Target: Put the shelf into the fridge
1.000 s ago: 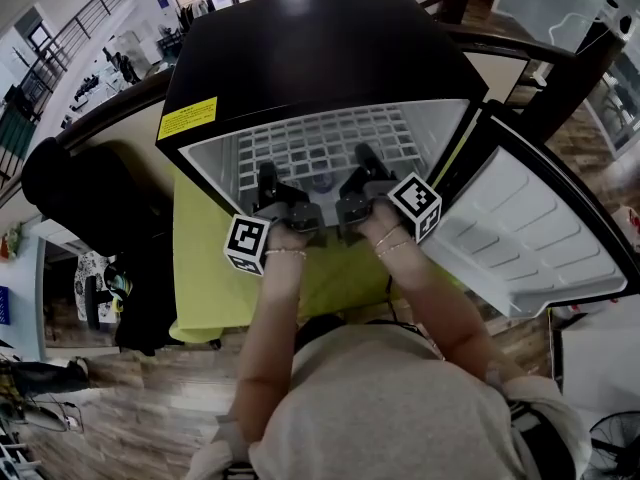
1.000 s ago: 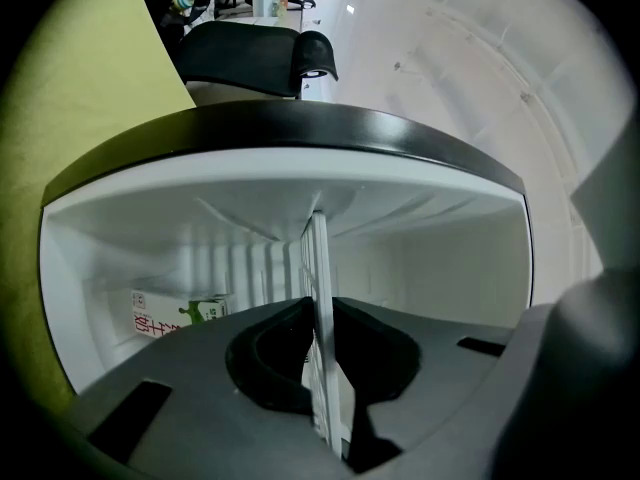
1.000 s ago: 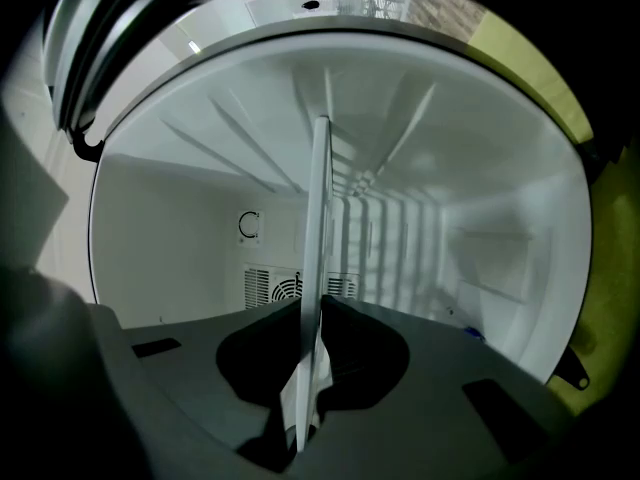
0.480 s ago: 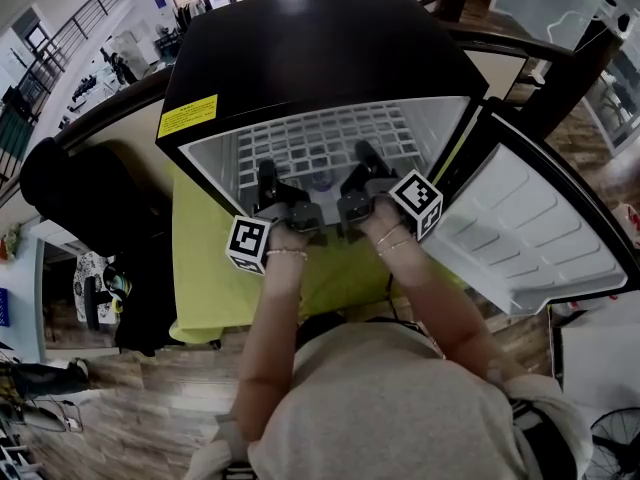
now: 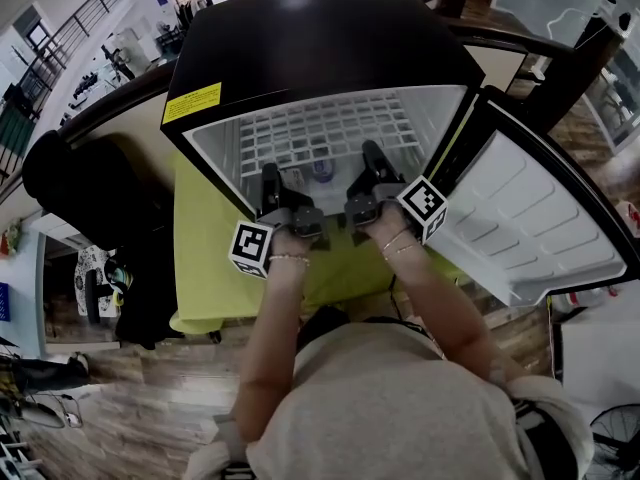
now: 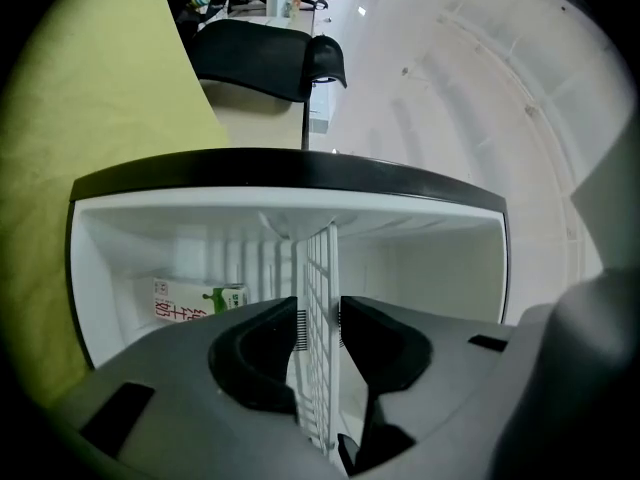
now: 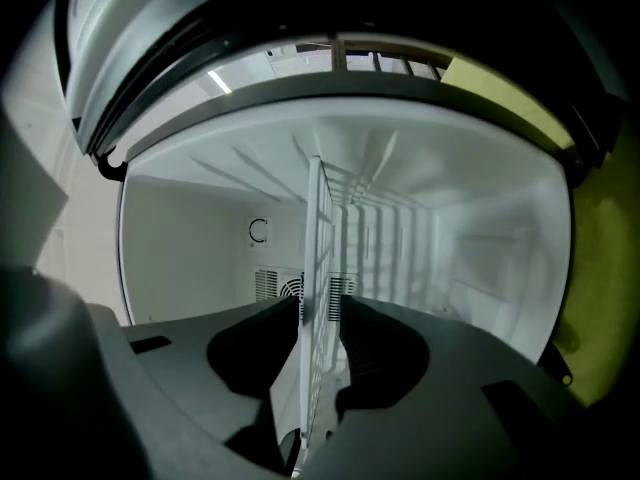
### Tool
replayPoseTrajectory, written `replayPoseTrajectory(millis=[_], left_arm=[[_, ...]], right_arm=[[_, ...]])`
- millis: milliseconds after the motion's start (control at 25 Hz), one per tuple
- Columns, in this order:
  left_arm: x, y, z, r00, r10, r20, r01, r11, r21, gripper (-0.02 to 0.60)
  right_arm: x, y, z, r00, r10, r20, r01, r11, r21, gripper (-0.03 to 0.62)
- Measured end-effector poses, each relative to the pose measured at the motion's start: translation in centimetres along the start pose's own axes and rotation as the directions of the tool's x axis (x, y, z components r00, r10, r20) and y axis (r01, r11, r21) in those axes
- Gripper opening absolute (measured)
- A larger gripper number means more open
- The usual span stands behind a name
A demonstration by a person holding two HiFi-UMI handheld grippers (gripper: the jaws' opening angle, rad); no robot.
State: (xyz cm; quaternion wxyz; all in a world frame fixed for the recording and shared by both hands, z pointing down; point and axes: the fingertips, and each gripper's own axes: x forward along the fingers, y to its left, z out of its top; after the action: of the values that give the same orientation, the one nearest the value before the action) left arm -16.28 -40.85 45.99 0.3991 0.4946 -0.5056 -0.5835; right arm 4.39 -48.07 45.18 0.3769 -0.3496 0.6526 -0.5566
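A white wire shelf (image 5: 320,133) lies inside the open black mini fridge (image 5: 310,38), seen edge-on in both gripper views. My left gripper (image 5: 268,180) is at the shelf's front edge on the left. Its jaws are opening, with the shelf wire (image 6: 320,258) between the pads and thin gaps on both sides of it. My right gripper (image 5: 368,160) is at the front edge on the right. Its jaws are opening too, and the shelf (image 7: 320,228) stands between them untouched.
The fridge door (image 5: 530,228) hangs open to the right. A green and white carton (image 6: 195,298) stands inside at the back left. The fridge rests on a yellow-green cloth (image 5: 200,258). A black chair (image 5: 80,198) is at the left.
Both grippers stay at the shelf's front edge inside the fridge. They sit a little lower in the head view than before. The shelf has not visibly shifted.
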Motion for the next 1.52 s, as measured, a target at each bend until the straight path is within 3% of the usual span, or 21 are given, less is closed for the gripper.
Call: replayPoseTrajectory(millis=[320,680,920,1040,1080,1120,1200,1280,1360,1440,1520], left_arm=[[-3.2,-1.5,-1.7,0.994,0.002,-0.105,0.002,0.999,0.037,0.101],[-6.2,-7.6,-4.0,0.961,-0.136,-0.239,0.183,0.965,0.188,0.045],[-8.2,-8.7,-5.9,0.931,-0.153,-0.331,0.250,0.929,0.272,0.000],[-9.3,-8.6,-6.3,0.928,-0.117,-0.354,0.240,0.914,0.326,0.000],[-9.6,-8.6,-6.4,0.926,-0.097,-0.365,0.239,0.899,0.368,0.000],[-9.9,-8.7,-6.4,0.920,-0.081,-0.384,0.258,0.863,0.434,0.000],[-10.5,-9.7,-7.0,0.897,-0.080,-0.435,0.332,0.772,0.542,0.000],[-11.2,-10.3,-7.7,0.876,-0.064,-0.479,0.382,0.698,0.605,0.001],[-11.9,-10.6,-8.4,0.861,-0.028,-0.508,0.413,0.622,0.666,0.000],[-12.5,-10.6,-9.1,0.847,0.027,-0.531,0.444,0.515,0.734,0.002],[-13.1,-10.4,-9.9,0.832,0.089,-0.548,0.472,0.406,0.782,0.003]], right_arm=[[-2.9,1.4,-0.9,0.999,0.041,-0.031,-0.043,0.998,-0.041,0.109],[-5.9,2.9,-3.2,0.989,0.073,-0.130,-0.083,0.994,-0.070,0.105],[-8.0,7.1,-3.5,0.961,0.202,-0.190,-0.241,0.946,-0.215,-0.001],[-8.8,8.6,-4.1,0.942,0.224,-0.249,-0.293,0.910,-0.293,-0.005],[-9.2,8.7,-4.3,0.942,0.206,-0.264,-0.290,0.897,-0.335,-0.005],[-9.6,8.8,-4.6,0.941,0.187,-0.283,-0.288,0.882,-0.374,-0.005],[-10.4,9.2,-5.4,0.926,0.159,-0.342,-0.307,0.845,-0.438,-0.003],[-11.3,9.6,-6.5,0.902,0.125,-0.413,-0.342,0.791,-0.507,-0.003],[-12.2,9.8,-7.4,0.882,0.092,-0.462,-0.380,0.719,-0.582,-0.002],[-12.8,9.9,-8.1,0.870,0.061,-0.490,-0.413,0.635,-0.653,-0.002],[-13.3,9.8,-8.7,0.865,0.018,-0.501,-0.436,0.521,-0.734,0.000]])
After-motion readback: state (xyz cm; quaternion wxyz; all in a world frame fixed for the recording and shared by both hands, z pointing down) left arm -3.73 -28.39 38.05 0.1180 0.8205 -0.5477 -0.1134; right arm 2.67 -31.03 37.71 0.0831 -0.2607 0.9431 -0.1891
